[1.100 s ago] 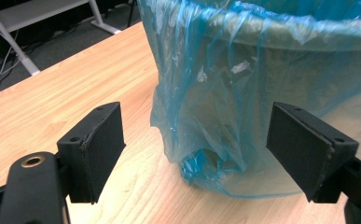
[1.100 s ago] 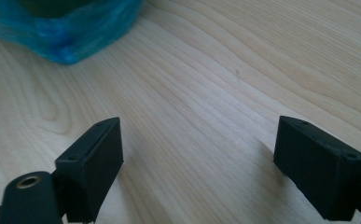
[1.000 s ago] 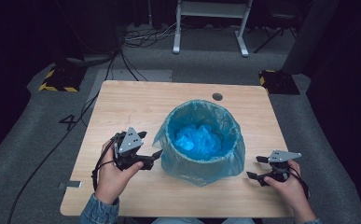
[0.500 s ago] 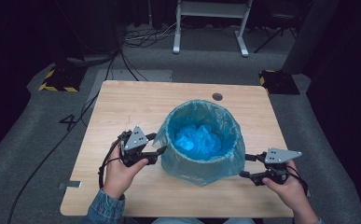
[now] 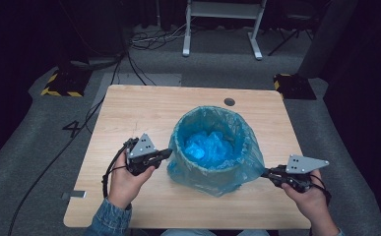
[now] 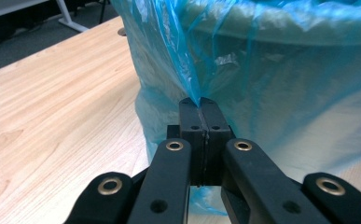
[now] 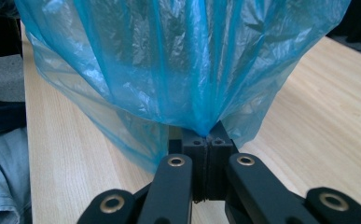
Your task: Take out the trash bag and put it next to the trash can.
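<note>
Crinkled blue plastic bag (image 5: 212, 164) pinched by left gripper (image 6: 199, 103) and right gripper (image 7: 210, 135).

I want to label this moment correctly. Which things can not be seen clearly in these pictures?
- The bin under the blue bag: the plastic covers its wall in every view, so material and colour stay unknown.
- What lies inside the bag: in the high view crumpled blue plastic hides it.
- The film pinched by the left tool and the right tool: hidden between the shut jaws.
- The person's forearms: cut off by the high view's bottom edge.
</note>
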### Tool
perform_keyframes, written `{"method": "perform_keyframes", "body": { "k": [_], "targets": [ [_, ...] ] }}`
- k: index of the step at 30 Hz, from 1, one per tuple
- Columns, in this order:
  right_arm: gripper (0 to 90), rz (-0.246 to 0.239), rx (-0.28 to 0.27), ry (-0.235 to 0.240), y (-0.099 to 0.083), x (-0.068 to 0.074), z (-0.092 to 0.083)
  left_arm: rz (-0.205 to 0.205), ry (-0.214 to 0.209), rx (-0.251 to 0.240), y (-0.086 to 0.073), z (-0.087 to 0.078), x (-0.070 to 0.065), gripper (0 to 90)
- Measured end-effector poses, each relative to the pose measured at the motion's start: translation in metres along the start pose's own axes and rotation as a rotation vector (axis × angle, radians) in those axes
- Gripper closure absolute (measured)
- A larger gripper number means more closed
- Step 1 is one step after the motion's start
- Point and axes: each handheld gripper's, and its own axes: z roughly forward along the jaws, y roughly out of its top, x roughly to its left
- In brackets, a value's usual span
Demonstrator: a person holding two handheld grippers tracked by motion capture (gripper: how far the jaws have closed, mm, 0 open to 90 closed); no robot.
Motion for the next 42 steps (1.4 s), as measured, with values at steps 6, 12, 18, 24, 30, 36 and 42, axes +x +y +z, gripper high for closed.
{"method": "perform_keyframes", "body": {
  "k": [6, 12, 18, 24, 30, 36, 42],
  "targets": [
    [89.9, -0.034, -0.019, -0.011, 0.017, 0.003, -0.009, -0.014, -0.015, -0.040, 0.005, -0.012, 0.002, 90.0],
    [89.9, -0.053, -0.050, -0.032, 0.035, 0.002, -0.017, 0.013, -0.007, -0.067, 0.017, -0.020, 0.001, 90.0],
    [90.0, -0.062, -0.080, -0.024, 0.054, -0.002, -0.020, 0.012, 0.006, -0.088, 0.024, -0.022, 0.003, 90.0],
    [90.0, -0.081, -0.105, -0.029, 0.070, -0.005, -0.024, 0.044, 0.007, -0.102, 0.038, -0.028, -0.001, 90.0],
    [90.0, -0.098, -0.129, -0.038, 0.084, -0.006, -0.026, 0.057, 0.005, -0.110, 0.047, -0.026, -0.004, 90.0],
    [90.0, -0.118, -0.161, -0.048, 0.100, -0.005, -0.025, 0.080, 0.000, -0.124, 0.059, -0.024, -0.007, 90.0],
    [90.0, -0.134, -0.199, -0.068, 0.114, -0.002, -0.028, 0.104, -0.014, -0.147, 0.070, -0.023, -0.011, 90.0]
  ]
}}
